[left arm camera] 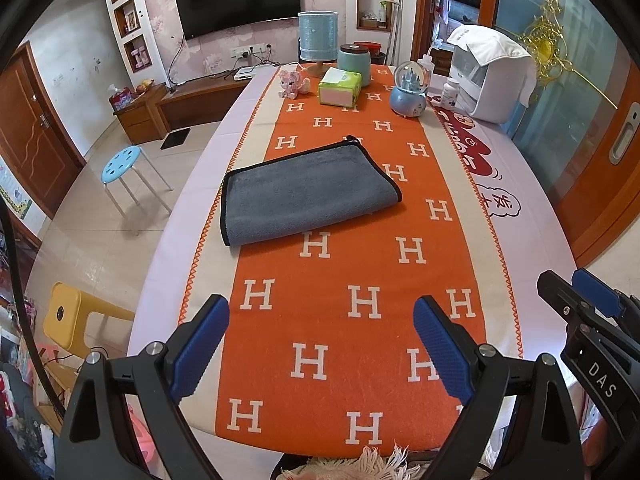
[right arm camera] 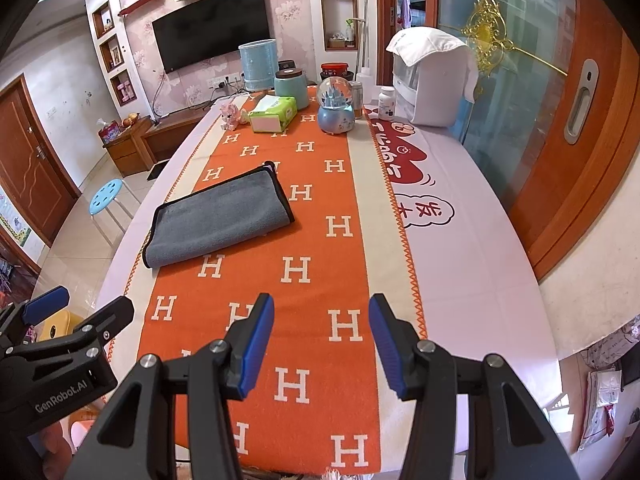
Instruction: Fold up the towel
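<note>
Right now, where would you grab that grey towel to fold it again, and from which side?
Probably by the two corners of its left short end, coming in low from the near side. The towel lies flat, already folded, its rolled fold nearest the grippers and its black-trimmed edges at the ends. The left gripper and right gripper are both open and well short of it.

One folded grey microfibre towel with black edging [left arm camera: 308,192] lies on one orange table runner patterned with white H letters [left arm camera: 360,280]. Two black grippers with blue pads: left [left arm camera: 320,344], right [right arm camera: 321,344]. At the far end stand one green tissue pack [left arm camera: 340,87], one blue castle snow globe [left arm camera: 410,88], one teal lidded jar [left arm camera: 354,60], one pink plush toy [left arm camera: 291,83] and one white pill bottle [left arm camera: 451,93]. On the floor, one pale blue round stool [left arm camera: 120,165].
</note>
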